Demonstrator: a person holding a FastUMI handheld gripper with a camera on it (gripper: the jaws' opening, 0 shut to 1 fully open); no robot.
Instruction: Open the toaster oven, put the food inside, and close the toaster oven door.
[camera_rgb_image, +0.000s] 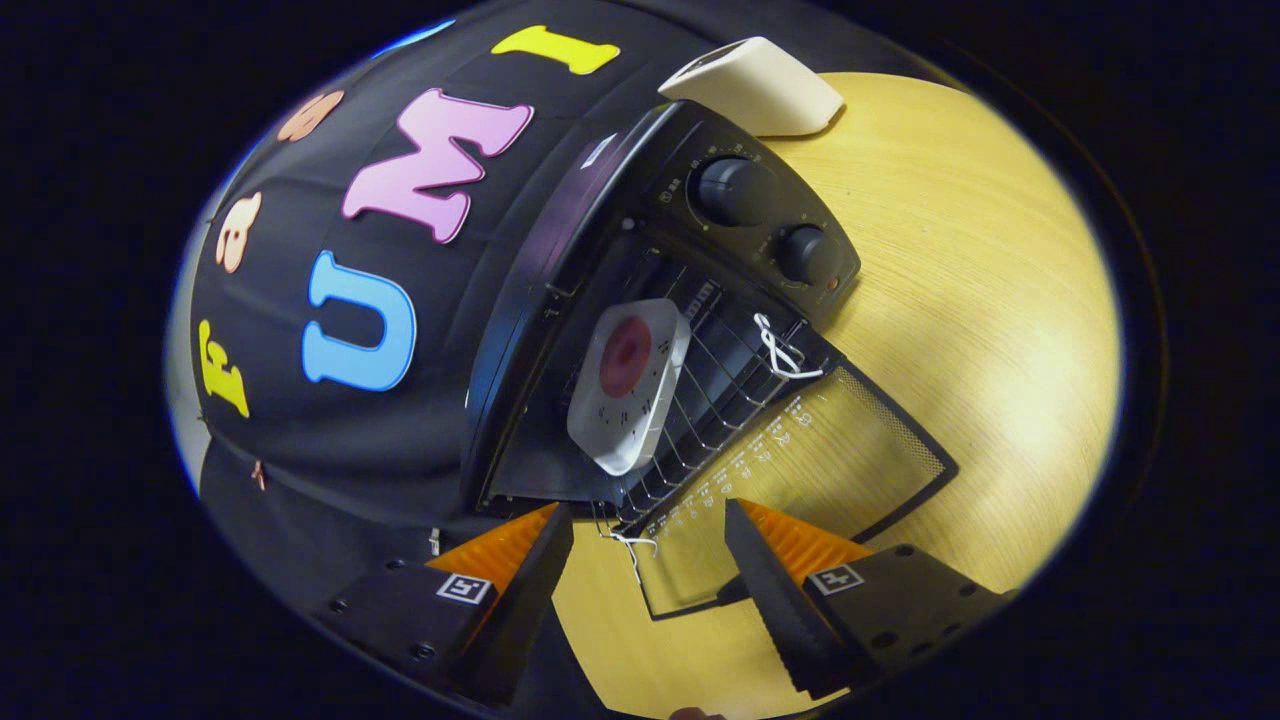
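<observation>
I see my hand-held gripper (648, 560) spread, empty, before the open toaster oven (640, 330); food (628, 385) sits on its rack.

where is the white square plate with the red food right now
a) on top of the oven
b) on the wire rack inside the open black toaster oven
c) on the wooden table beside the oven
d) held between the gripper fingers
b: the white square plate with red food lies on the wire rack inside the black toaster oven, whose glass door hangs open; the gripper is open and holds nothing, just ahead of the door.
</observation>
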